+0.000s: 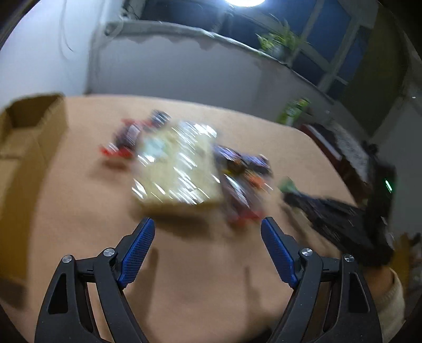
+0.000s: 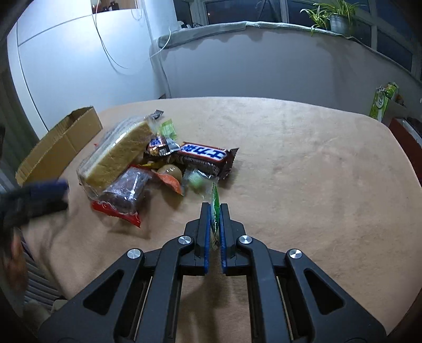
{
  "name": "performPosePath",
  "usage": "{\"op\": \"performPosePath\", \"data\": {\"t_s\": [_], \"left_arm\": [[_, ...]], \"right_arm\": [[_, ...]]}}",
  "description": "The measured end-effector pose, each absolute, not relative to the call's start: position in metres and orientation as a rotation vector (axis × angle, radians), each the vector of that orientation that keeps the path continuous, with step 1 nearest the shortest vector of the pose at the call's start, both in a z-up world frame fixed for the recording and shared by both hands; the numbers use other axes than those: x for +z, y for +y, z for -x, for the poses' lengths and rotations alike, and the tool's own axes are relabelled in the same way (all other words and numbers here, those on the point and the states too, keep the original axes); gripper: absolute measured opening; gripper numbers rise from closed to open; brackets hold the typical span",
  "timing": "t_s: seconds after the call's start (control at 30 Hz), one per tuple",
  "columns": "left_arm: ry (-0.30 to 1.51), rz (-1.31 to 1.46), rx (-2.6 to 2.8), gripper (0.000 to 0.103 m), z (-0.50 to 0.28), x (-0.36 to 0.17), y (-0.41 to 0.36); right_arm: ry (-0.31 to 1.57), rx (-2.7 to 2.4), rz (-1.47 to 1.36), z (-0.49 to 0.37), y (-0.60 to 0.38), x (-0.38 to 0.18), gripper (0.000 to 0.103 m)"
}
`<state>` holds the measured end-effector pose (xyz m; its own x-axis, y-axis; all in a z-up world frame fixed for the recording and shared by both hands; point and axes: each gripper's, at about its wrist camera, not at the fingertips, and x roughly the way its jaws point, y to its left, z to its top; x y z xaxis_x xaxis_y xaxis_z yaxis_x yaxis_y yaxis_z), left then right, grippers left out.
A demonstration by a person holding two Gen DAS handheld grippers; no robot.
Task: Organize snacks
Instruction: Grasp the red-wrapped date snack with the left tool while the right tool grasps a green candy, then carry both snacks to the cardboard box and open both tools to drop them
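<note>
The job looks barely begun: almost all the snacks still lie in one heap on the bench [image 2: 303,158], and what shows of the cardboard box [image 2: 63,142] at the bench's far left corner holds nothing, though most of its inside is hidden. The right hand-held gripper [image 2: 214,211] is pressed together on a thin green packet [image 2: 215,205], pinching it on edge just at the near side of the heap; I judge this the first item being taken, with the box the likely place for it. The left hand-held gripper [image 1: 208,224] stands spread wide with nothing between its pads, poised over bare bench in front of the heap; its view is badly blurred. Left to sort are the wrapped bread [image 2: 118,155], the tallest thing and nearest the box, a dark cake in a red-edged wrapper [image 2: 124,195] leaning against it, a brown chocolate bar [image 2: 205,158] on the right, and some small sweets and packets crowded between, too jumbled to tell apart. The bread stands between the right hand-held gripper and the box, so the packet would have to pass over or around it, and the left hand-held gripper also lies along that path. A potted plant [image 2: 335,18] on the sill and a green carton [image 2: 382,100] past the bench's right edge are well clear.
</note>
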<state>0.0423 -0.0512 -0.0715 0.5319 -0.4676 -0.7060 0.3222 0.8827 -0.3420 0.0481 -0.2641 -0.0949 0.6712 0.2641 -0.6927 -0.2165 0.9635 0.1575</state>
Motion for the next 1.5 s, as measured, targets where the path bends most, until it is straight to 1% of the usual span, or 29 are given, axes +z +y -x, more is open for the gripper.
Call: {"op": "performPosePath", "data": {"t_s": [0.1,0.17,0.27,0.3,0.37,0.4,0.47,0.5,0.67,0.77,0.87,1.1,1.5], "left_arm": [[0.898,0.095,-0.542,0.083,-0.037,-0.079,-0.087],[0.89,0.056,-0.54,0.083,-0.047,-0.084,-0.107],[0.925,0.113,-0.508,0.082,-0.078,-0.092,-0.118],[0.933,0.123,-0.491,0.08,-0.086,-0.095,-0.119],[0.939,0.125,-0.459,0.072,-0.1,-0.099,-0.12],[0.932,0.104,-0.453,0.06,-0.101,-0.1,-0.122],[0.931,0.069,-0.451,0.04,-0.101,-0.101,-0.124],[0.93,0.069,-0.462,0.036,-0.099,-0.101,-0.123],[0.893,0.092,-0.491,0.035,-0.08,-0.094,-0.112],[0.819,0.09,-0.505,0.035,-0.063,-0.078,-0.108],[0.73,0.097,-0.52,0.035,-0.044,-0.055,-0.103],[0.635,0.091,-0.494,0.035,-0.035,-0.013,-0.082],[0.58,0.139,-0.368,0.035,-0.023,0.001,-0.002]], "right_arm": [[0.766,0.253,-0.074,-0.04,-0.271,-0.087,0.006],[0.758,0.237,-0.077,-0.033,-0.277,-0.082,0.006],[0.748,0.215,-0.077,-0.02,-0.285,-0.077,0.006],[0.746,0.21,-0.079,-0.017,-0.288,-0.076,0.006],[0.74,0.203,-0.089,-0.012,-0.294,-0.075,0.006],[0.739,0.202,-0.095,-0.011,-0.296,-0.076,0.006],[0.737,0.206,-0.107,-0.012,-0.297,-0.077,0.006],[0.736,0.209,-0.109,-0.012,-0.297,-0.078,0.006],[0.717,0.231,-0.122,-0.01,-0.294,-0.082,0.006],[0.691,0.237,-0.141,-0.007,-0.295,-0.079,0.006],[0.661,0.232,-0.148,-0.005,-0.293,-0.069,0.006],[0.585,0.207,-0.113,0.003,-0.282,-0.033,0.006],[0.559,0.257,-0.024,0.001,-0.226,-0.003,0.006]]}}
